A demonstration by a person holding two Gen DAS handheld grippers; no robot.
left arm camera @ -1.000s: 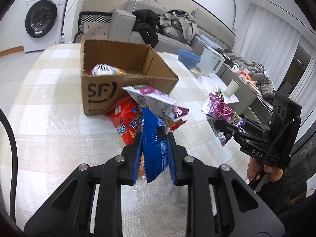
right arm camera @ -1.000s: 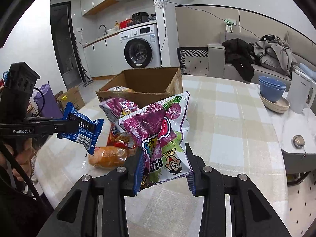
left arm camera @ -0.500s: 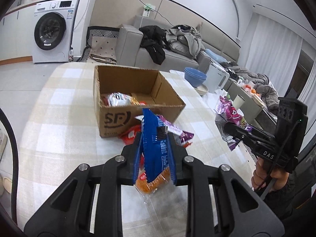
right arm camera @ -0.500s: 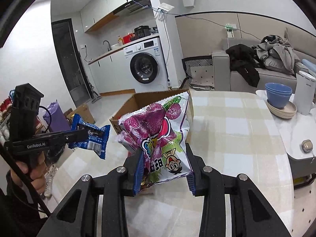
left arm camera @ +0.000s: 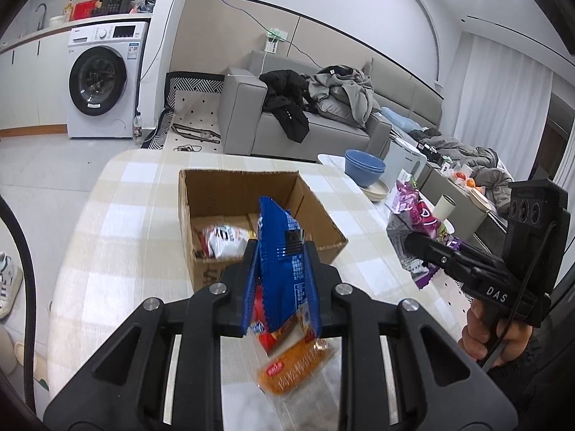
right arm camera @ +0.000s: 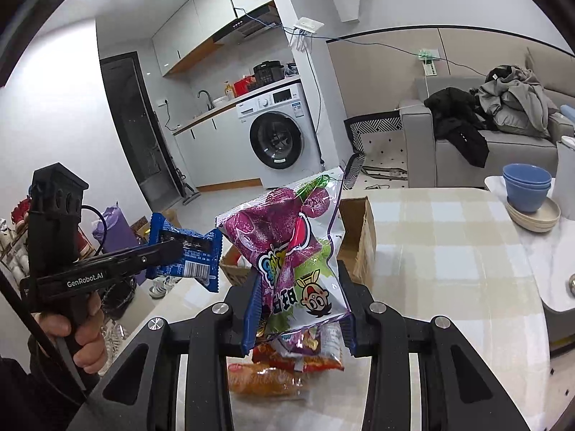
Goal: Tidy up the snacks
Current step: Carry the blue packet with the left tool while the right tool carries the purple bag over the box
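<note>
Left wrist view
Left gripper (left arm camera: 282,269): clamped on blue pack (left arm camera: 284,262), held upright above the desk (left arm camera: 118,237).
Box (left arm camera: 251,222): open, behind the pack, one white pack inside.
Orange pack (left arm camera: 294,366): on the desk, below the gripper.

Right wrist view
Right gripper (right arm camera: 298,309): holding purple bag (right arm camera: 291,251) above the desk.
Box: behind the bag, mostly hidden.

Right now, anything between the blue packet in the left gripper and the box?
Nothing visible. The left gripper holds the blue packet in the air in front of the box, whose top is open. One white packet lies inside, leaving room. The right gripper holds its purple bag off to the side.
</note>
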